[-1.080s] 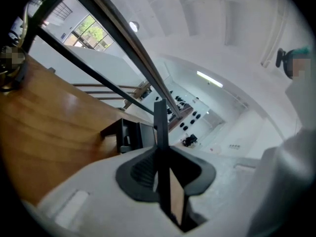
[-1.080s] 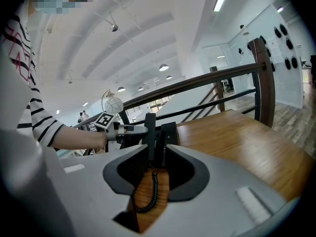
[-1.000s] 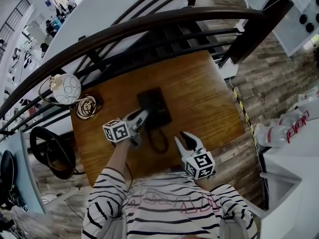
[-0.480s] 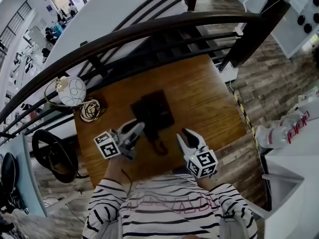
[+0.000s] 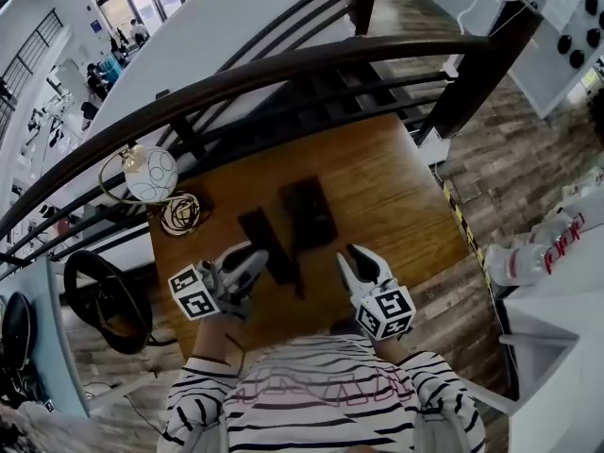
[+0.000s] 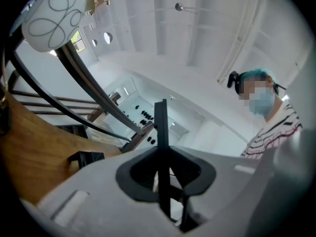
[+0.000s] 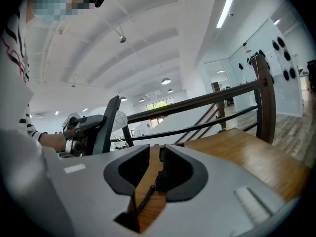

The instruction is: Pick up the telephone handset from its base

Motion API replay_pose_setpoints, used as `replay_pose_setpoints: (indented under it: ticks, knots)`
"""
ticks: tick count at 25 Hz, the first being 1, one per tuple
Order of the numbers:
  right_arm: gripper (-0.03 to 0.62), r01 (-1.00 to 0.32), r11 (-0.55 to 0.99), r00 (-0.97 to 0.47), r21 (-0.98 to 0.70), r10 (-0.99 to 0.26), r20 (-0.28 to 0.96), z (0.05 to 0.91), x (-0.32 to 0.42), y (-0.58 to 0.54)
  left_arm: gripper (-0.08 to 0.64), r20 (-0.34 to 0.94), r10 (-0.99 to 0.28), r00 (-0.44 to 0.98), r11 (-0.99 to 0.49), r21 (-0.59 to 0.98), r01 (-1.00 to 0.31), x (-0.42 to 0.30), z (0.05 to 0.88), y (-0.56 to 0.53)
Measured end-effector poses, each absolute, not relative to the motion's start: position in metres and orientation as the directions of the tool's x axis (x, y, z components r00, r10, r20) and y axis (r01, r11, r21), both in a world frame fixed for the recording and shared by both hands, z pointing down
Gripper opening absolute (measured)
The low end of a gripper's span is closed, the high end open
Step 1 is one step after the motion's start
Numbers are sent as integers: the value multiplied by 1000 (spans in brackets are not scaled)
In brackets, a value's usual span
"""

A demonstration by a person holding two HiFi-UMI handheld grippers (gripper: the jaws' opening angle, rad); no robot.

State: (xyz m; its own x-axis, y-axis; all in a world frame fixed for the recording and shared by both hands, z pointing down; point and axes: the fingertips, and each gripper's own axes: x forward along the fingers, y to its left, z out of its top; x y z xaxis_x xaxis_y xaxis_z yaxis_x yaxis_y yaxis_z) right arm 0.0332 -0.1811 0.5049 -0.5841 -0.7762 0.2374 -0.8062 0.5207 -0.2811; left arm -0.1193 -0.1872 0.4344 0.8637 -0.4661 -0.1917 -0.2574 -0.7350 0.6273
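Observation:
The black handset (image 5: 267, 243) hangs above the wooden table (image 5: 396, 196), to the left of its black base (image 5: 309, 213). My left gripper (image 5: 257, 255) is shut on the handset's near end. In the left gripper view the handset (image 6: 161, 147) shows edge-on as a thin black bar clamped between the jaws (image 6: 163, 167), and the base (image 6: 85, 158) lies on the table to the left. My right gripper (image 5: 354, 253) hovers over the table's near edge, right of the base. Its jaws (image 7: 157, 154) are closing with nothing between them. The coiled cord (image 7: 143, 199) shows through their gap.
A lamp with a white globe (image 5: 151, 174) and a coiled wire ring (image 5: 179, 213) stand at the table's left corner. A dark curved railing (image 5: 311, 59) runs behind the table. A black round seat (image 5: 99, 295) is on the left, a white counter with bottles (image 5: 538, 248) on the right.
My left gripper has lifted the handset off the base and carried it up and to the left, which leaves the base bare. My right gripper has risen slightly.

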Motion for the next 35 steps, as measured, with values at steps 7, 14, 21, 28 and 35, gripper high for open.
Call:
replay_pose_setpoints:
  ticks: [7,14,21,28,35]
  knots:
    - [63,-823,505,-557,-259,-806,201,487,22,-161,69,-218,-441,871,-767,596,-239,-135,417,-155]
    - [28,-838,487,-531,-246,-830,168,474,4,-137,69,-226,-431,874,-792,559,-246,-156,403,-125]
    - [0,-846,476,-517,-242,-843,147,470,-8,-121,69,-231,-424,876,-802,545,-245,-167,401,-102]
    - [0,-852,464,-505,-244,-851,143,471,-13,-110,69,-231,-435,870,-802,539,-258,-174,405,-90]
    - [0,-851,468,-510,-237,-845,160,475,-20,-103,69,-227,-453,862,-788,554,-268,-185,411,-82]
